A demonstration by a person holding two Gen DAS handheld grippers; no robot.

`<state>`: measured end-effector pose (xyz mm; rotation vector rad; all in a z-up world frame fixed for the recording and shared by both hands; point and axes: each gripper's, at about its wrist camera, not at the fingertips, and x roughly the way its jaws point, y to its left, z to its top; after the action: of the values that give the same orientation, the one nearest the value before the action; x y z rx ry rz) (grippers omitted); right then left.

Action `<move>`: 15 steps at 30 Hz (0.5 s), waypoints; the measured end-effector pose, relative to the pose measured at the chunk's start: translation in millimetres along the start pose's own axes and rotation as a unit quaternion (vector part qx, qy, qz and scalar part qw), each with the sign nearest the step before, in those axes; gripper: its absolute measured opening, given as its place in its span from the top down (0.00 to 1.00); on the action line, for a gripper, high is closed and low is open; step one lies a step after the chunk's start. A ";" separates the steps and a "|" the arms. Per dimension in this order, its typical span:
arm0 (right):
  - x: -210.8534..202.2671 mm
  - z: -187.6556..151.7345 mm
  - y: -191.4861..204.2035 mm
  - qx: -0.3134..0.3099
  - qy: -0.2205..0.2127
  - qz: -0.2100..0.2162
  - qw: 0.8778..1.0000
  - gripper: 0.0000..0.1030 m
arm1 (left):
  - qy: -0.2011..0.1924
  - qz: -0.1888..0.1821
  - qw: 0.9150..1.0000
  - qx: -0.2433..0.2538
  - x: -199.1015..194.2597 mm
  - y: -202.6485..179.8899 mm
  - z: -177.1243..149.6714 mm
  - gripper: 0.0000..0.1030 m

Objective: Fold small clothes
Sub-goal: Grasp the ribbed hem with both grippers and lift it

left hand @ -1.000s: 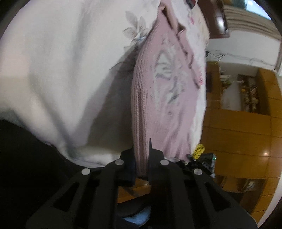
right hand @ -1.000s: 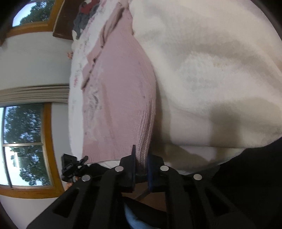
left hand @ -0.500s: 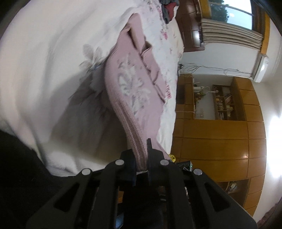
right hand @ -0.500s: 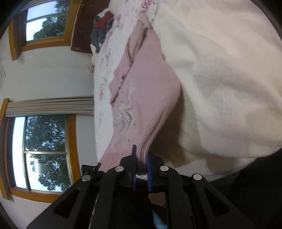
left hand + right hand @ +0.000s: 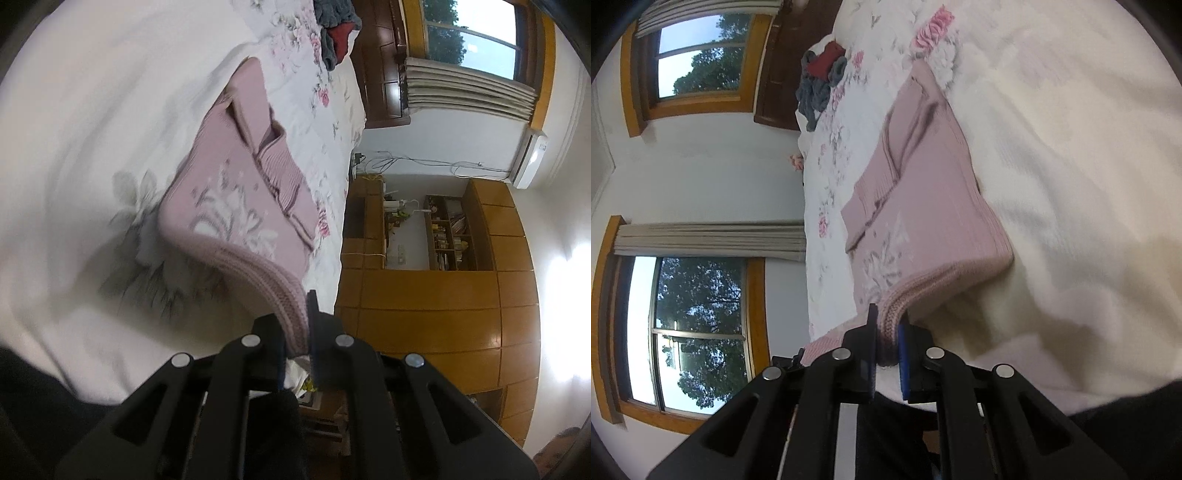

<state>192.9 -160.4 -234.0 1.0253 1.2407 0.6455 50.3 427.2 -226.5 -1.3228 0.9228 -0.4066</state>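
A small pink knit sweater [image 5: 229,199] with a pale flower pattern lies on the floral bedspread [image 5: 110,110], its sleeves folded across the body. My left gripper [image 5: 297,325] is shut on one corner of the ribbed hem and holds it lifted off the bed. In the right wrist view the same pink sweater [image 5: 923,206] shows, and my right gripper [image 5: 888,332] is shut on the other hem corner, also raised. The hem curls up from the bed toward both grippers.
A pile of grey and red clothes [image 5: 822,79] sits at the far end of the bed by a dark wooden headboard [image 5: 775,74]. Wooden cabinets [image 5: 424,295] and shelves stand beyond the bed's one side, windows [image 5: 698,332] beyond the other.
Both grippers have lifted the hem and carried it forward over the sweater toward the collar end. The sweater's lower part has risen off the bed and looks shorter in both views.
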 end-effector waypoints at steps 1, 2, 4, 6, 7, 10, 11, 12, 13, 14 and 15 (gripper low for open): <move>1.4 7.1 1.6 0.001 -0.003 -0.001 1.000 0.91 | -0.001 0.008 1.000 0.007 3.7 -5.9 6.8 0.93; 2.7 13.6 3.4 0.001 -0.006 -0.003 1.000 0.91 | -0.001 0.009 1.000 0.010 6.5 -8.3 11.7 0.93; 5.3 24.9 5.9 0.002 -0.008 -0.006 1.000 0.91 | -0.001 0.014 1.000 0.013 14.6 -15.4 26.5 0.93; 10.1 40.7 11.9 -0.002 -0.010 -0.013 1.000 0.91 | -0.002 0.019 1.000 0.016 21.8 -21.4 41.2 0.93; 12.2 46.6 13.9 -0.003 -0.010 -0.015 1.000 0.91 | -0.002 0.022 1.000 0.017 26.3 -24.1 49.6 0.93; 22.3 70.3 20.6 -0.009 -0.011 -0.025 1.000 0.91 | -0.001 0.031 0.999 0.019 41.4 -27.6 73.4 0.93; 28.4 81.5 22.9 -0.012 -0.009 -0.031 0.999 0.91 | 0.000 0.034 0.999 0.019 47.2 -27.9 80.9 0.93; 33.3 89.3 23.8 -0.012 -0.009 -0.035 0.999 0.91 | 0.003 0.038 0.999 0.017 54.8 -27.8 91.3 0.93; 39.5 99.8 25.2 -0.012 -0.009 -0.041 0.999 0.91 | 0.003 0.044 0.999 0.016 62.1 -27.1 101.6 0.93; 46.5 109.8 26.5 -0.012 -0.008 -0.046 0.999 0.91 | 0.003 0.049 0.999 0.015 68.0 -26.0 109.4 0.93; 52.1 116.4 27.3 -0.013 -0.007 -0.051 0.999 0.91 | 0.004 0.055 0.998 0.013 76.1 -24.6 120.4 0.93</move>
<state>321.0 -135.7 -233.2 0.9375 1.2609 0.5736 193.8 443.6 -232.6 -1.2413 0.9897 -0.3370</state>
